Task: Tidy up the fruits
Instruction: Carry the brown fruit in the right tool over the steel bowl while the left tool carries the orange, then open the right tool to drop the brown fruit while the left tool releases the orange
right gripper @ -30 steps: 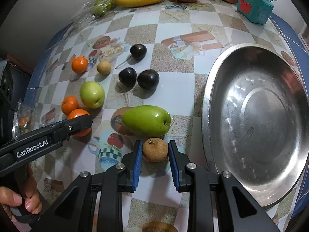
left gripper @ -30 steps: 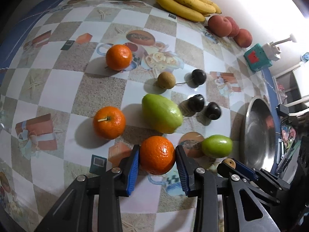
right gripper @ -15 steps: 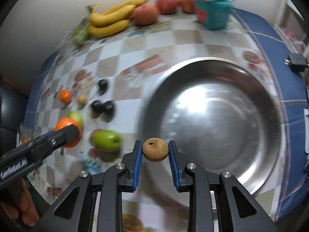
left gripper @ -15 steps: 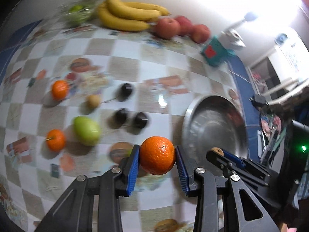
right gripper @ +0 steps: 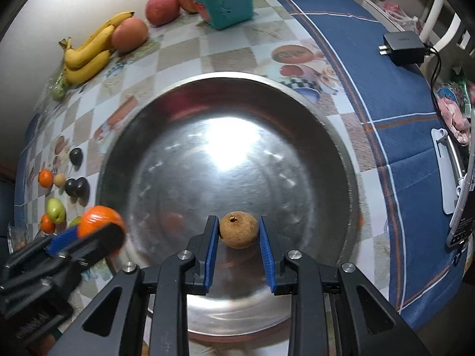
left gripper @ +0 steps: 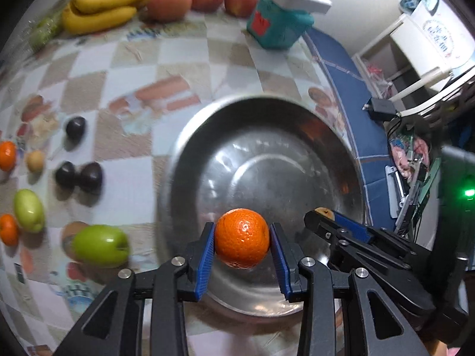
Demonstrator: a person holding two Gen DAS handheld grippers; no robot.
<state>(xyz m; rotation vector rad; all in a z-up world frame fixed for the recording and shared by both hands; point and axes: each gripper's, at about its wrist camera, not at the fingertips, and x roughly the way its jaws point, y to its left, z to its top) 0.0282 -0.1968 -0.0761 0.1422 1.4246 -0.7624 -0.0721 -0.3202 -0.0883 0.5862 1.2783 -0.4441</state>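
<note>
Both claws hang over the steel bowl (right gripper: 332, 136), pointing steeply down, so the drop lies straight below each load rather than off to a side. The left claw (left gripper: 242, 238) is clenched on an orange (left gripper: 242, 237), its blue pads pressing the fruit's two sides; the orange sits above the near part of the bowl's floor. The right claw (right gripper: 239, 234) grips a small brown round fruit (right gripper: 238, 229) in the same way, also above the near part of the floor, to the right of the left claw. Neither round fruit has a long axis to mind.

The bowl is empty: only bare, shiny metal shows inside it. By my reading, both loads need only lowering and letting go, spaced apart so they do not knock.

Left of the bowl on the worktop (left gripper: 127, 184) wait two green fruits (left gripper: 101, 244), two more oranges (left gripper: 8, 229), three dark plums (left gripper: 90, 176) and another brown fruit (left gripper: 35, 160). Bananas (right gripper: 86, 50) and peaches (right gripper: 161, 9) lie along the far edge, beside a teal box (right gripper: 228, 7).
</note>
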